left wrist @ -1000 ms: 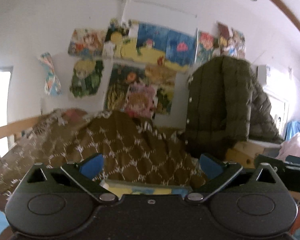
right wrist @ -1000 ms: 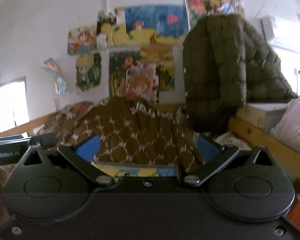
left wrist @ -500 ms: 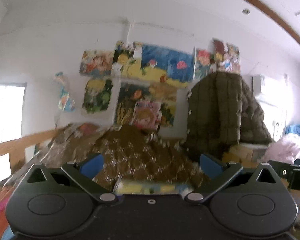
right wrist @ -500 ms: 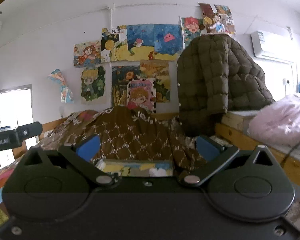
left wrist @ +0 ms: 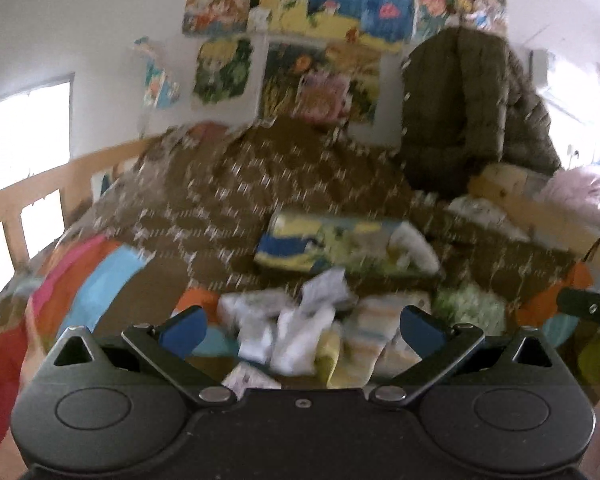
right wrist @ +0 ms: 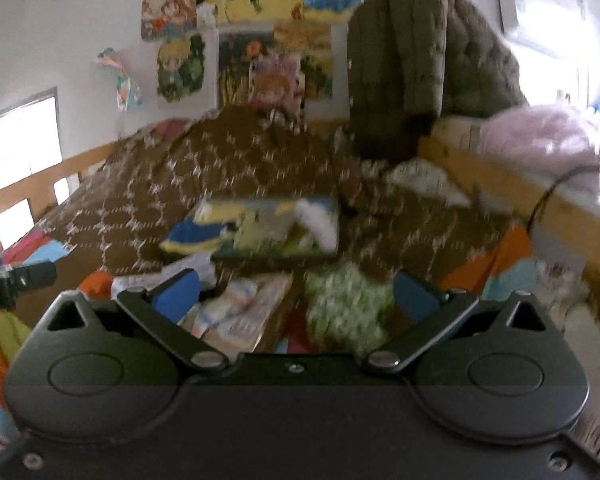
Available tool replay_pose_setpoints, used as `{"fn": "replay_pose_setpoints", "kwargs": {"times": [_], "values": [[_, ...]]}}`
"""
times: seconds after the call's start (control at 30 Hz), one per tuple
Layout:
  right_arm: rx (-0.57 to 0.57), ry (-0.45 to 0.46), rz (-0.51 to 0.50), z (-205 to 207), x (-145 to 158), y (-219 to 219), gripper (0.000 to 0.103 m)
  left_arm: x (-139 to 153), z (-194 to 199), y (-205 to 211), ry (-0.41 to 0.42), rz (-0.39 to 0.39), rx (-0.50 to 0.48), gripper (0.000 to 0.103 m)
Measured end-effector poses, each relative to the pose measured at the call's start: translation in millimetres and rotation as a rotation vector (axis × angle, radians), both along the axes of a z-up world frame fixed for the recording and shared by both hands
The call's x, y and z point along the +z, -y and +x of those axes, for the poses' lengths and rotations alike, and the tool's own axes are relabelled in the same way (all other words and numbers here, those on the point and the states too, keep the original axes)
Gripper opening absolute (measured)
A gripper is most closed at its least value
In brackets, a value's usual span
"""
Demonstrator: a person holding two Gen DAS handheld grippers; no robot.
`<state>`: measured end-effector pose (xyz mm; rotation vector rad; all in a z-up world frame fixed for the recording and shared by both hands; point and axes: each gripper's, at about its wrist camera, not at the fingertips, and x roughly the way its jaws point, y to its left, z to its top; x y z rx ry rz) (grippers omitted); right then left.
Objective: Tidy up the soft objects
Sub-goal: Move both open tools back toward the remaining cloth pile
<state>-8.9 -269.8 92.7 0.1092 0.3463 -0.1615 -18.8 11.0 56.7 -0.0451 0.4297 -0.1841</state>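
A heap of small soft cloth pieces, white, grey and yellow-striped point(left wrist: 300, 328), lies on the bed in front of my left gripper point(left wrist: 302, 328), which is open and empty above it. A fluffy green cloth point(right wrist: 340, 300) and striped folded cloths point(right wrist: 240, 312) lie in front of my right gripper point(right wrist: 296, 292), open and empty. A flat box of blue, yellow and white soft items point(left wrist: 340, 244) sits behind them on the brown patterned blanket point(left wrist: 260, 184); the box also shows in the right wrist view point(right wrist: 260, 228). Both views are blurred.
A dark green padded jacket point(left wrist: 468, 108) hangs at the back right. A wooden bed rail point(right wrist: 520, 196) with a pink cloth point(right wrist: 540, 136) runs on the right, another rail point(left wrist: 32, 200) on the left. A colourful sheet point(left wrist: 80, 272) covers the near bed.
Both cameras have tilted down from the wall toward the bed. The cloth heap and the green fluffy cloth have come into view. Both grippers stay open.
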Motion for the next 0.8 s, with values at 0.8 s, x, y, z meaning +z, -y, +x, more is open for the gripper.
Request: {"fn": "replay_pose_setpoints", "kwargs": {"times": [0.8], "values": [[0.109, -0.36, -0.049, 20.3, -63.5, -49.3, 0.102, -45.1, 15.6, 12.9, -0.293, 0.094, -0.01, 0.102]]}}
